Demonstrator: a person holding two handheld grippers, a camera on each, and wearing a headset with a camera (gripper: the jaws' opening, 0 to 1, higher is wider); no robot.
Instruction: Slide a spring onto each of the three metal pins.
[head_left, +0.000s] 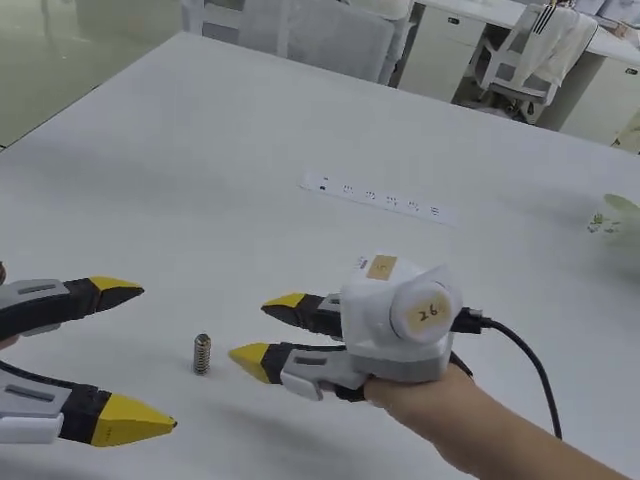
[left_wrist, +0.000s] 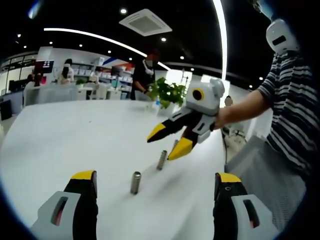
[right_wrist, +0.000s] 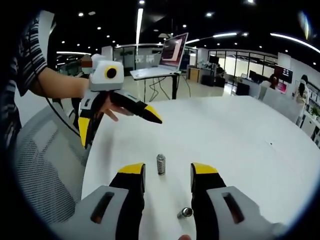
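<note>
White worktop (head_left: 300, 120), left tool (head_left: 158, 357) with jaws spread wide, right tool (head_left: 248, 328) with jaws parted more narrowly, one small spring (head_left: 202, 353) standing upright between the two tools, near the worktop's near edge.

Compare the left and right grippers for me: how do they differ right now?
The left gripper has its jaws spread wide; the right gripper has them open too, but much closer together. In the head view the left gripper points right from the left edge, the right gripper points left, with an upright pin between their tips. Both are yellow-tipped and hold nothing.
</note>
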